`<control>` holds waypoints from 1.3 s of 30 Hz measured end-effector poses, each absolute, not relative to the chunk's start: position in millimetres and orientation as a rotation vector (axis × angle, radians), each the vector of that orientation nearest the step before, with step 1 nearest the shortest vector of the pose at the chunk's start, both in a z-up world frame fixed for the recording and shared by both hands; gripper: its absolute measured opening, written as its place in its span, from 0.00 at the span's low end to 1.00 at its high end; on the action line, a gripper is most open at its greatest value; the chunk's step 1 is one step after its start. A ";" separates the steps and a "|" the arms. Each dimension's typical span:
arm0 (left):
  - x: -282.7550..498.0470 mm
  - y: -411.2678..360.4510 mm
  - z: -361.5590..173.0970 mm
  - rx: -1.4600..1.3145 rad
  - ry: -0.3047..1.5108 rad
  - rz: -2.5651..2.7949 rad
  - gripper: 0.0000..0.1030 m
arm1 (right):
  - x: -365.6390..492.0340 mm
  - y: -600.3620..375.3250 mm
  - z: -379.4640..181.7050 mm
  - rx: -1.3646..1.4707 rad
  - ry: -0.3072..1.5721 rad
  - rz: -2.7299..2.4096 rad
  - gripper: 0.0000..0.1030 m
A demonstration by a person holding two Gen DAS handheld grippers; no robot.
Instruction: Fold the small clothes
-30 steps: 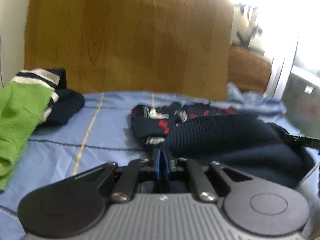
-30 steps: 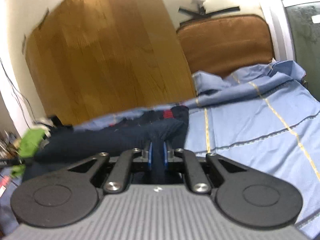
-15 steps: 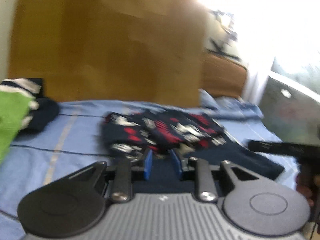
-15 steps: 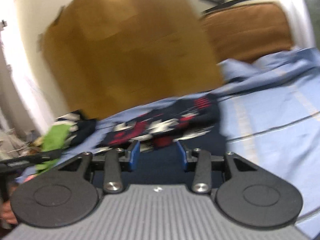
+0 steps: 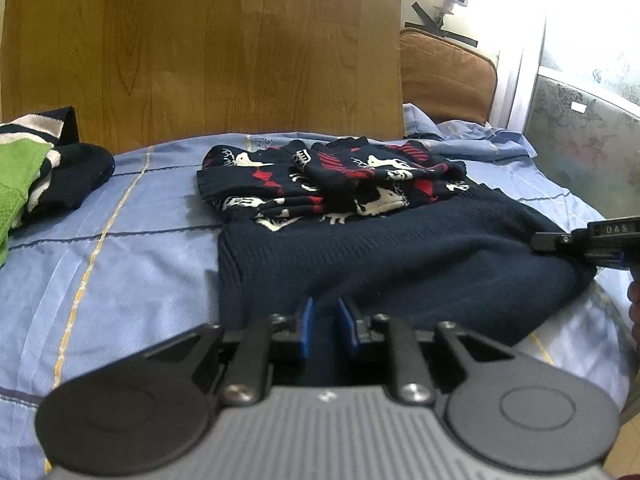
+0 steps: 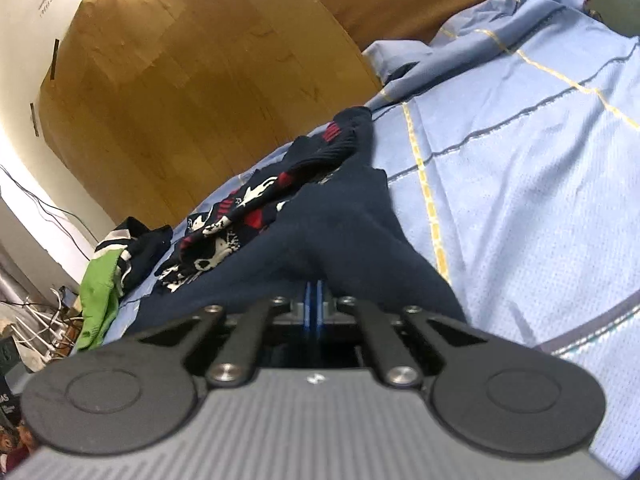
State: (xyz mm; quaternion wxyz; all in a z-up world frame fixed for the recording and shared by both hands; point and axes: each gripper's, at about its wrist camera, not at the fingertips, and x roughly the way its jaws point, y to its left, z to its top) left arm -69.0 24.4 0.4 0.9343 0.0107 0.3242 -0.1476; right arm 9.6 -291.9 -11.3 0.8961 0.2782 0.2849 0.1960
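Observation:
A navy knit sweater (image 5: 380, 256) with a red and white pattern lies on the blue bedsheet (image 5: 120, 264), its patterned sleeves folded over the chest. My left gripper (image 5: 325, 326) is at the near hem with its blue pads slightly apart, holding nothing firmly. My right gripper (image 6: 314, 306) is shut on the sweater (image 6: 340, 232) at its near right edge, and the fabric bunches up around the pads. The right gripper also shows in the left wrist view (image 5: 588, 240) at the sweater's right side.
A pile of green, white and navy clothes (image 5: 36, 168) lies at the bed's left edge, also in the right wrist view (image 6: 108, 276). A wooden headboard (image 5: 208, 48) stands behind. A brown cushion (image 5: 444, 76) sits at the back right.
The sweater's lower half has been laid down flat. My left gripper let go of it and stays part open. My right gripper opened, then closed again on the right edge.

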 end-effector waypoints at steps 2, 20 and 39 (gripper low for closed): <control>-69.5 24.4 1.0 0.021 0.660 -0.306 0.17 | 8.1 -287.0 -10.3 0.564 0.576 0.399 0.08; -66.5 35.7 1.7 -0.071 0.670 -0.355 0.22 | 0.8 -275.8 -4.0 0.575 0.475 0.367 0.34; -66.4 35.9 2.2 -0.084 0.672 -0.381 0.30 | -1.7 -273.7 -6.7 0.580 0.435 0.365 0.36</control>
